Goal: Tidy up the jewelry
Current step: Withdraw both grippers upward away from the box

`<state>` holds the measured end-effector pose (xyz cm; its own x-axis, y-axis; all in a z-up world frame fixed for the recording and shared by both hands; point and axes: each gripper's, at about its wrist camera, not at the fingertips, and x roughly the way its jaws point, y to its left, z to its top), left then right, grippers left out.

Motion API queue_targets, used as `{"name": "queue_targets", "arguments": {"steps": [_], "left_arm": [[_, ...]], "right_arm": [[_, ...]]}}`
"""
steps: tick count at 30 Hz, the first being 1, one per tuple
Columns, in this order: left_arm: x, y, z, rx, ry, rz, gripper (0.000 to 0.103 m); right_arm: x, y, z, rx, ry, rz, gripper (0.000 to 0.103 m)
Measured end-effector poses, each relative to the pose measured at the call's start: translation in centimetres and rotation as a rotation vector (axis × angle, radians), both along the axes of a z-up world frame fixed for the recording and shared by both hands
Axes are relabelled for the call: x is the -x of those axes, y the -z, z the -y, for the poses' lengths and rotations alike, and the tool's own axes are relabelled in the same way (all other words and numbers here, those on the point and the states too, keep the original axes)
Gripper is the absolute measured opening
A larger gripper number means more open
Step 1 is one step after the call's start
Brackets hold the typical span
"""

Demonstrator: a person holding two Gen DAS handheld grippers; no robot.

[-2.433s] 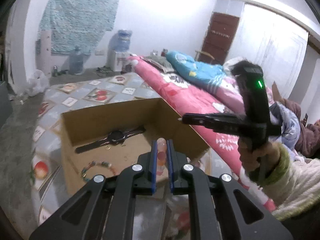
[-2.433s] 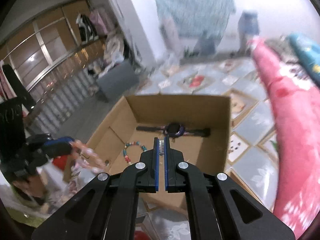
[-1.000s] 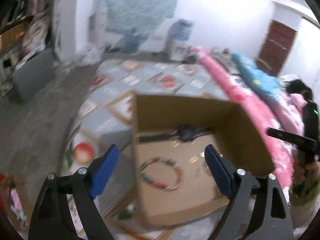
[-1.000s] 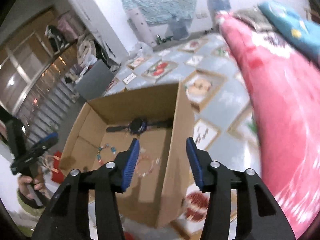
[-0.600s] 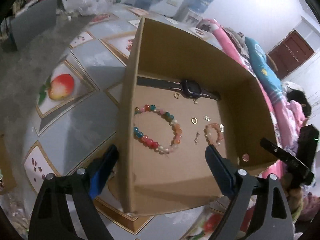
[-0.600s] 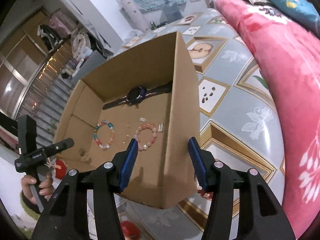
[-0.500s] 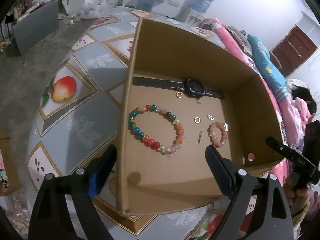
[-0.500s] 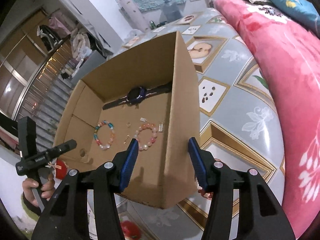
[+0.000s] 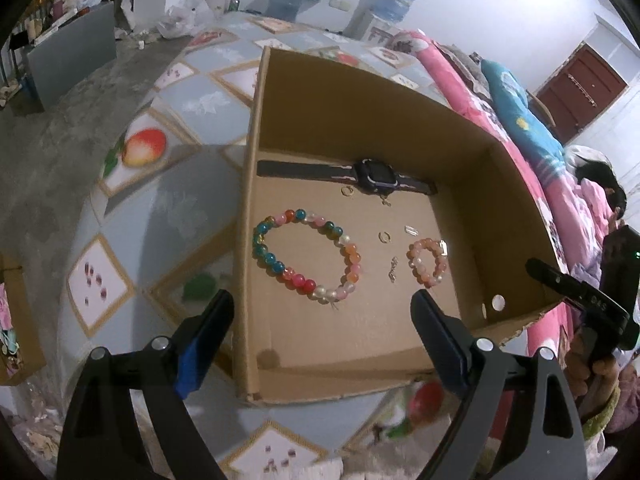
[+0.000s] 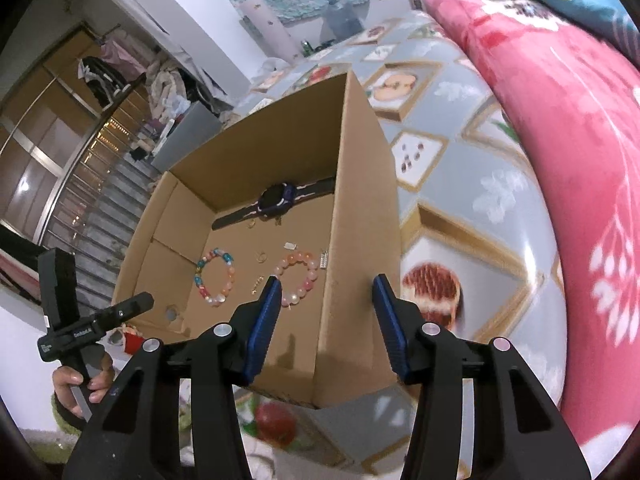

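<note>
An open cardboard box [image 9: 360,88] [image 10: 360,184] sits on a fruit-patterned cloth. Inside lie a dark watch [image 9: 376,174] [image 10: 276,196], a multicoloured bead bracelet [image 9: 306,254] [image 10: 216,276], a small pink bead bracelet [image 9: 427,261] [image 10: 298,276] and several small rings and clasps [image 9: 384,236]. My left gripper [image 9: 322,328] is open and empty above the box's near-left corner. My right gripper [image 10: 326,312] is open and empty, its jaws either side of the box's right wall. Each gripper also shows in the other's view, my right one [image 9: 580,300] and my left one [image 10: 84,328].
A pink quilt [image 10: 560,120] covers the bed to the right of the box. A second small cardboard box [image 9: 16,320] sits at the left edge. A grey panel [image 9: 68,60] and a water dispenser [image 9: 384,12] stand on the floor beyond.
My left gripper let go of the pink bracelet, which now lies in the box. Both grippers opened wide and came down close over the box; in the last half second little moved.
</note>
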<state>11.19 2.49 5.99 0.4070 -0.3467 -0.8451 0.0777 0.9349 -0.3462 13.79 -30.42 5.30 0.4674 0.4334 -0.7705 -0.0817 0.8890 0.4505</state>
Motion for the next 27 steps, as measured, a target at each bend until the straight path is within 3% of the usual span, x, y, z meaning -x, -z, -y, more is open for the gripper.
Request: {"name": "queue_targets", "arguments": {"steps": [18, 21, 27], "left_arm": [[2.1, 1.0, -0.5, 0.014, 0.000, 0.047, 0.087], [3.1, 0.5, -1.1, 0.012, -0.024, 0.085, 0.088], [6.5, -2.3, -1.9, -0.027, -0.056, 0.239, 0.089]], "right_arm": [[2.5, 0.8, -0.5, 0.007, 0.051, 0.024, 0.047], [3.5, 0.2, -0.4, 0.014, 0.060, 0.052, 0.048], [7.0, -2.5, -0.5, 0.136, 0.113, 0.179, 0.064]]}}
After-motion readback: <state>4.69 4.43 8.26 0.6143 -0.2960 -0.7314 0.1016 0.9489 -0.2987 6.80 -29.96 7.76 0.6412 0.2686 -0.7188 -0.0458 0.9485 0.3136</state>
